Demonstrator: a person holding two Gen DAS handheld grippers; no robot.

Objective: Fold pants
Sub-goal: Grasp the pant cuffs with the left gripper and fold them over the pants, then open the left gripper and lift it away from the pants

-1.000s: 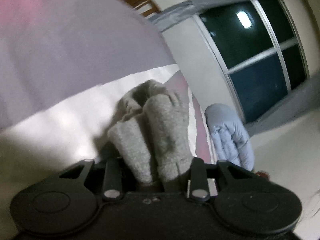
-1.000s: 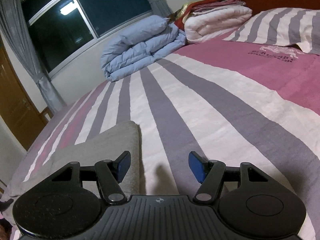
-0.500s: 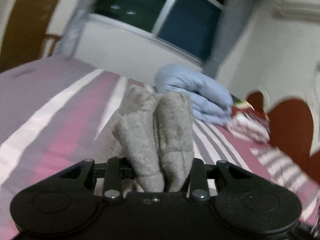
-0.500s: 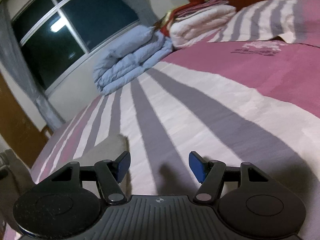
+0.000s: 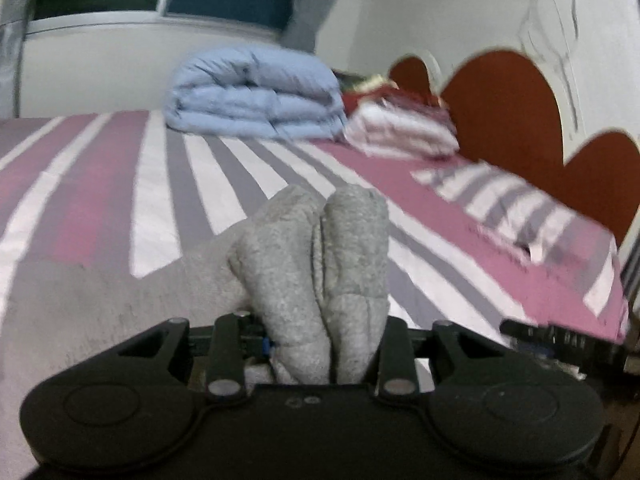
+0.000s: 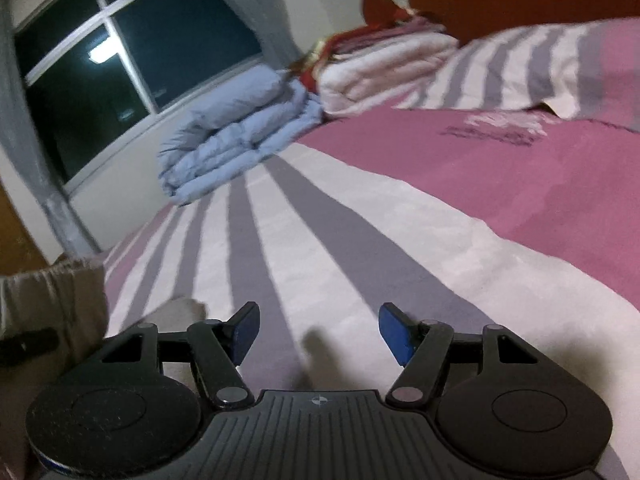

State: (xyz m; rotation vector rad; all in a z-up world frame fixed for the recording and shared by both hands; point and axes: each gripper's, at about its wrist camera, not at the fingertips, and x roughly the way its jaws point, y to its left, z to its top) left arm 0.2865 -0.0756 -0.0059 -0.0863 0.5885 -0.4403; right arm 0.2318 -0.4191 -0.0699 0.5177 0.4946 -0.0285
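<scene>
The grey fleece pants (image 5: pixel 316 264) are bunched in two thick folds between the jaws of my left gripper (image 5: pixel 320 344), which is shut on them; more grey cloth trails down to the left over the bed. In the right wrist view the pants' elastic waistband (image 6: pixel 52 296) hangs at the far left edge, held up. My right gripper (image 6: pixel 320 332) is open and empty, low over the striped bedspread (image 6: pixel 360 248), to the right of the pants.
A folded light-blue duvet (image 5: pixel 256 92) and a stack of white and red blankets (image 5: pixel 400 128) lie at the far side of the bed. A striped pillow (image 5: pixel 508 204) lies by the dark red headboard (image 5: pixel 504 108). A window (image 6: pixel 132 60) is behind.
My left gripper has swung round with the pants, from facing the window wall to facing the headboard. My right gripper has tilted and stayed open; the waistband now hangs at its left.
</scene>
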